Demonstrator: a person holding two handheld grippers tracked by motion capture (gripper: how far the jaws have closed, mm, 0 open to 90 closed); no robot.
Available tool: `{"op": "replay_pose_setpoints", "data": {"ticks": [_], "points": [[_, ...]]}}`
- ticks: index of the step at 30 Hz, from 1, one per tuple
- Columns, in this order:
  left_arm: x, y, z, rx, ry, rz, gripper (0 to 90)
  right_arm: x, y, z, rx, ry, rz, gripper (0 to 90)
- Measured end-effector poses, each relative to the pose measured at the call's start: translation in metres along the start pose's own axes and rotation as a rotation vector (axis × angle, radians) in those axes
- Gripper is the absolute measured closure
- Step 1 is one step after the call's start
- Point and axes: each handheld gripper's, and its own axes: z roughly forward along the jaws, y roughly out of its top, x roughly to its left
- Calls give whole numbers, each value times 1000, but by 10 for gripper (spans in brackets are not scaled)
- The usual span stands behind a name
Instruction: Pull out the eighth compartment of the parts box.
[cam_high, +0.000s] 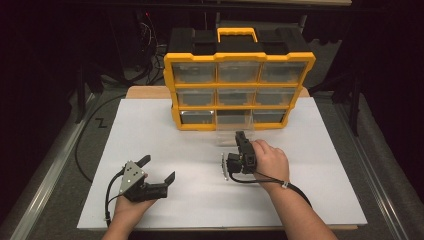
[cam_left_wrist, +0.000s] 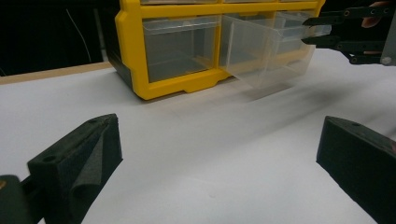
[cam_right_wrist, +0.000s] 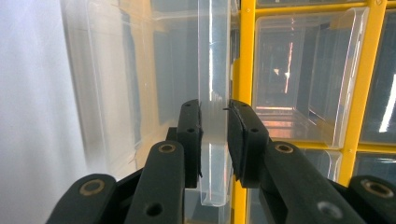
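Right tool (cam_right_wrist: 214, 135) clamps the clear drawer (cam_left_wrist: 254, 51) at frame centre; left tool (cam_high: 156, 169) gapes wide, lower left.

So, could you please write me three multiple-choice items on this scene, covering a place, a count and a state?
1. Which drawer is pulled out?
A. top left
B. bottom middle
C. middle right

2. How many drawers does the organizer hold?
A. six
B. nine
C. twelve

3. How is the right tool?
A. shut on the drawer
B. wide open
C. lying on the table

Answers:
1 B, the clear drawer juts out of the bottom row's middle slot.
2 B, three rows of three.
3 A, its pads clamp the drawer's front lip, while the left tool stands open.
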Motion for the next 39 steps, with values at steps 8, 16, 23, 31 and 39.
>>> {"op": "replay_pose_setpoints", "data": {"ticks": [8,16,23,31,39], "points": [[1,0,0,7,3,11,9,-6,-1,-3,-7,12,40,643],[0,-1,-1,8,2,15,9,2,-16,-29,-16,50,70,544],[0,-1,0,9,5,13,9,17,-33,-46,-11,73,93,531],[0,-1,-1,5,12,22,9,26,-56,-56,13,79,102,510],[-2,-2,1,20,20,28,9,31,-87,-60,41,98,110,441]]}}
